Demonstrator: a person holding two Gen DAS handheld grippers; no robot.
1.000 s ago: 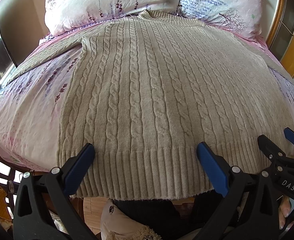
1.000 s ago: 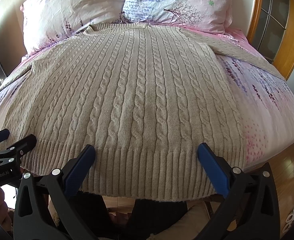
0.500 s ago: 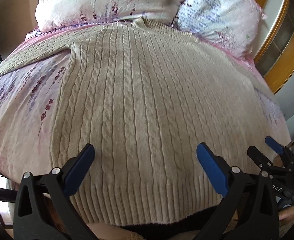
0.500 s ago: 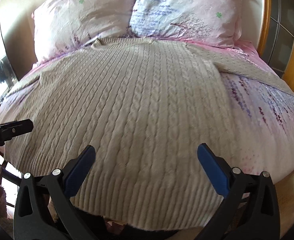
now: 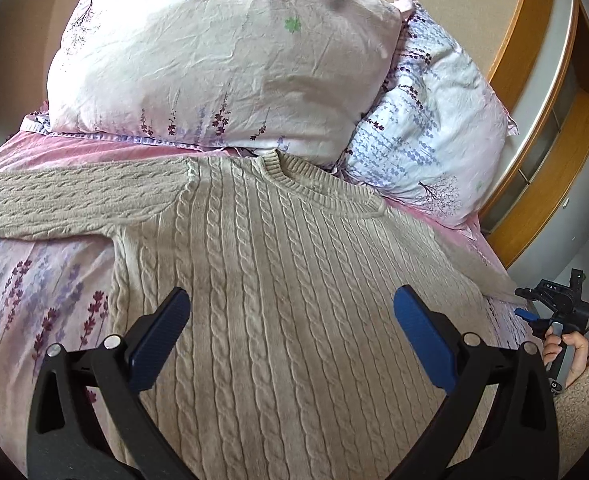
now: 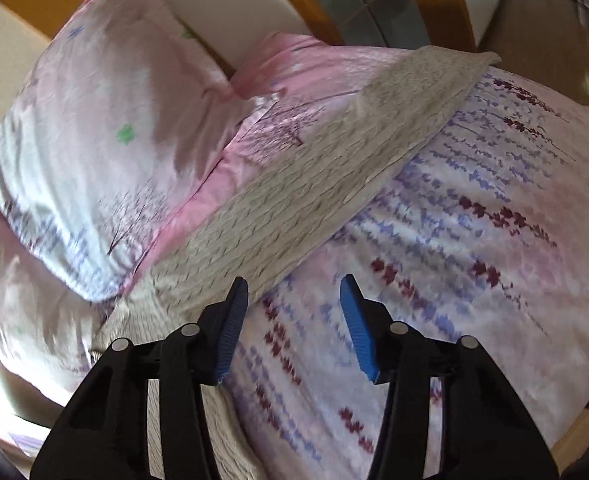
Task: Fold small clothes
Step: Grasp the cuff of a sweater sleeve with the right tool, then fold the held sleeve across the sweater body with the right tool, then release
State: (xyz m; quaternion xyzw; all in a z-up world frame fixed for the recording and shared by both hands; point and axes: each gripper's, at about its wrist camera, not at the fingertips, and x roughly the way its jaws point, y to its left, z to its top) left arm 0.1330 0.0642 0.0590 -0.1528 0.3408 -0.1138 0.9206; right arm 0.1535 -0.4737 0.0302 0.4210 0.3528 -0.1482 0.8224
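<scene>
A beige cable-knit sweater [image 5: 278,288] lies flat on the bed, collar toward the pillows, sleeves spread out. My left gripper [image 5: 292,316] is open and empty, hovering over the sweater's chest. Its left sleeve [image 5: 66,204] runs out to the left. My right gripper [image 6: 294,320] is open and empty, above the bedsheet just beside the sweater's right sleeve [image 6: 334,160]. The right gripper also shows in the left wrist view [image 5: 550,304], held in a hand at the bed's right side. The right wrist view is blurred.
Two floral pillows [image 5: 222,60] [image 5: 426,132] lean at the head of the bed. The floral pink sheet [image 6: 474,260] covers the bed. A wooden frame with glass panels [image 5: 554,120] stands to the right.
Both grippers moved from the sweater's hem up toward its top. The right gripper swung right to the right sleeve and narrowed its jaws. The left stays wide open over the chest.
</scene>
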